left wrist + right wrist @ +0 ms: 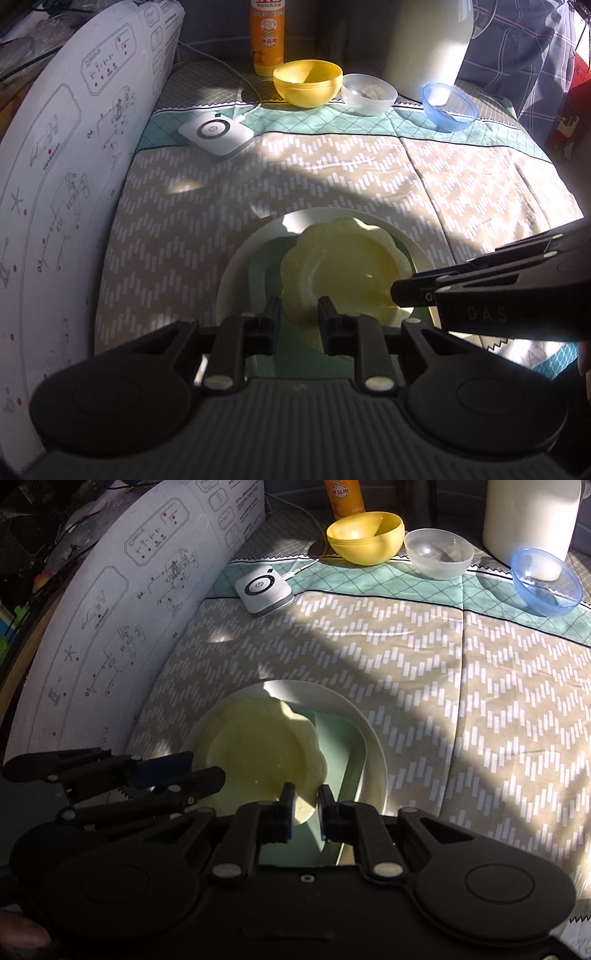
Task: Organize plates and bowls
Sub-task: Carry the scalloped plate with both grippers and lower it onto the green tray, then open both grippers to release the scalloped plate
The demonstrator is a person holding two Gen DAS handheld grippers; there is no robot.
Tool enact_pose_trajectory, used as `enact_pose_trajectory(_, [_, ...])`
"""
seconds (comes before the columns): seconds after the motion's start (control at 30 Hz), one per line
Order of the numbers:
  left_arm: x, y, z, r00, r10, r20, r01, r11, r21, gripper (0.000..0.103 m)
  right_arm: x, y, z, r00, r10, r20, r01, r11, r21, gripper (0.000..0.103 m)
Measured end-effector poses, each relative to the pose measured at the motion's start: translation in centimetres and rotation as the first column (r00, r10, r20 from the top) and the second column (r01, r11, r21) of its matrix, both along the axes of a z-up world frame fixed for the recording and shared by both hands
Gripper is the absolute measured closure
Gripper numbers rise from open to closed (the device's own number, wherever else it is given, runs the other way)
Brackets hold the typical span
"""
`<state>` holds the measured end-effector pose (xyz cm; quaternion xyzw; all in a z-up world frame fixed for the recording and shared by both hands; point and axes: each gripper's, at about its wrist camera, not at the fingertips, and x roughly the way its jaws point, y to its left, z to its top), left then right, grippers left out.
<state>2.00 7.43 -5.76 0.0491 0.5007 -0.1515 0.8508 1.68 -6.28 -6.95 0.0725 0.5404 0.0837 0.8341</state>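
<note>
A pale yellow scalloped plate (343, 266) lies on a green square plate (266, 273), which lies on a round white plate (236, 273) at the near edge of the cloth. It also shows in the right wrist view (258, 760). My left gripper (298, 314) is slightly open at the yellow plate's near left rim. My right gripper (305, 805) is slightly open at that plate's near right rim, over the green plate (332, 746). At the back stand a yellow bowl (307, 83), a clear bowl (368, 92) and a blue bowl (448, 107).
A white square device (217, 134) with a cable lies at the back left. An orange bottle (266, 35) and a tall cream container (428, 40) stand behind the bowls. A curved white instruction sheet (66, 147) walls the left side. The patterned cloth (332, 177) covers the surface.
</note>
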Motion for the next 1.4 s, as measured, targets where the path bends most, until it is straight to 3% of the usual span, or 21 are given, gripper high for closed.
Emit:
enact_pose_trajectory(0.4, [-0.2,0.3,-2.3,0.999,-0.010,-0.053,0.011,1.000,0.008,0.081,0.5,1.1,-1.7,0.998,0.018,-0.062,-0.019,1.000,-0.023,0.090])
enact_pose_trajectory(1.0, [0.1,-0.4,-3.1,0.998,-0.019,-0.064,0.020,1.000,0.019,0.078,1.2,0.6,-2.8,0.998,0.002,-0.068,-0.003,1.000,-0.006,0.088])
enact_pose_trajectory(1.07, [0.1,-0.4,-3.0,0.998,-0.018,-0.059,0.019,1.000,0.023,0.074,1.1,0.5,-2.7,0.998,0.003,-0.063,-0.004,1.000,-0.007,0.080])
enact_pose_trajectory(1.13, [0.0,-0.3,-2.6,0.998,-0.018,-0.053,0.018,1.000,0.006,0.056,0.9,0.3,-2.3,0.999,0.000,-0.047,0.001,1.000,0.013,0.059])
enact_pose_trajectory(1.17, [-0.2,-0.3,-2.2,0.999,-0.018,-0.043,0.017,1.000,-0.005,0.050,0.8,0.2,-2.0,0.999,0.002,-0.040,-0.001,1.000,0.025,0.055])
enact_pose_trajectory(1.23, [-0.5,-0.5,-1.7,1.000,-0.003,-0.007,0.003,1.000,0.025,0.032,0.5,0.3,-1.1,1.000,0.003,-0.007,-0.003,1.000,0.007,0.036])
enact_pose_trajectory(1.3, [-0.6,-0.6,-1.1,1.000,0.008,0.012,-0.008,0.999,0.031,0.024,0.3,0.4,-0.3,0.999,0.011,0.031,-0.010,1.000,-0.023,0.021])
enact_pose_trajectory(1.4, [-0.7,-0.2,-0.1,0.999,0.038,0.024,-0.038,0.999,0.010,0.009,-0.1,0.0,0.8,0.997,0.013,0.074,-0.010,0.999,-0.047,0.010])
